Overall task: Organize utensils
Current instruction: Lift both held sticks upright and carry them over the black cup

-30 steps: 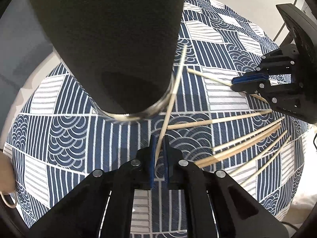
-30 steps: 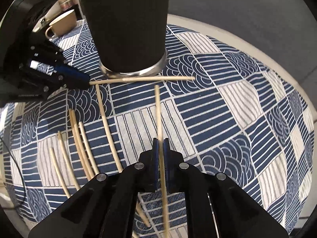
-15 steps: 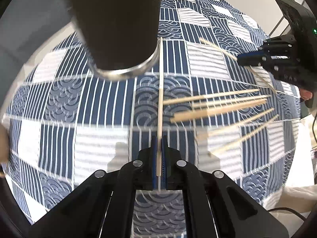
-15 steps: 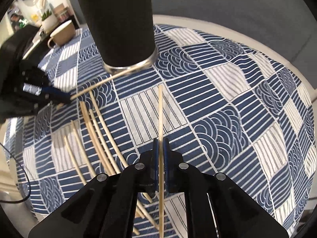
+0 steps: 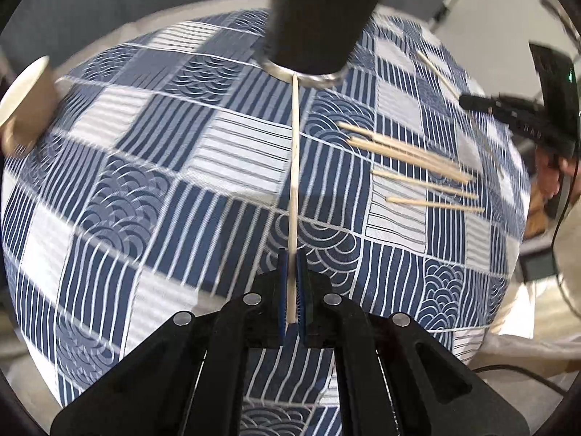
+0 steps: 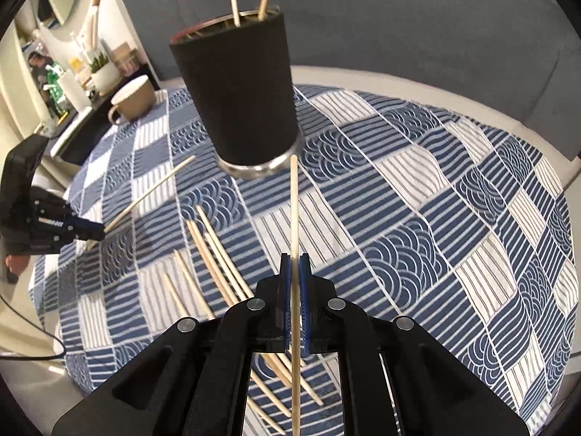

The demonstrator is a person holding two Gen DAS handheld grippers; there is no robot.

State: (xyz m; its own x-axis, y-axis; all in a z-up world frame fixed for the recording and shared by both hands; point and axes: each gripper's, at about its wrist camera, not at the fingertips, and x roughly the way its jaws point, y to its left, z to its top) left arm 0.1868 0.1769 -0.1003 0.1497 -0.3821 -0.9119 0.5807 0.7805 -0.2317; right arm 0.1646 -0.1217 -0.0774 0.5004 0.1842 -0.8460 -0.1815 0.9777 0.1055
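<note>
My left gripper point(image 5: 291, 254) is shut on a pale wooden chopstick point(image 5: 295, 167) that points ahead toward the base of the black holder cup point(image 5: 319, 18). My right gripper point(image 6: 295, 258) is shut on another chopstick point(image 6: 295, 225), its tip near the holder cup point(image 6: 239, 87), where two stick ends point(image 6: 250, 5) poke out of the rim. Several loose chopsticks point(image 6: 214, 250) lie on the blue patterned cloth point(image 6: 417, 218). The left gripper point(image 6: 98, 234) with its stick shows at the left of the right wrist view; the right gripper point(image 5: 468, 101) shows blurred at the right of the left wrist view.
A tan mug point(image 6: 132, 103) stands on the cloth at the far left, also seen blurred point(image 5: 25, 101) in the left wrist view. A shelf with bottles and a plant point(image 6: 98, 65) is behind it. The round table edge point(image 6: 472, 105) curves at the back.
Both grippers have risen and drawn back from the holder cup, each keeping its chopstick. The left one swung sideways, so the cup now sits ahead and the loose sticks to its right.
</note>
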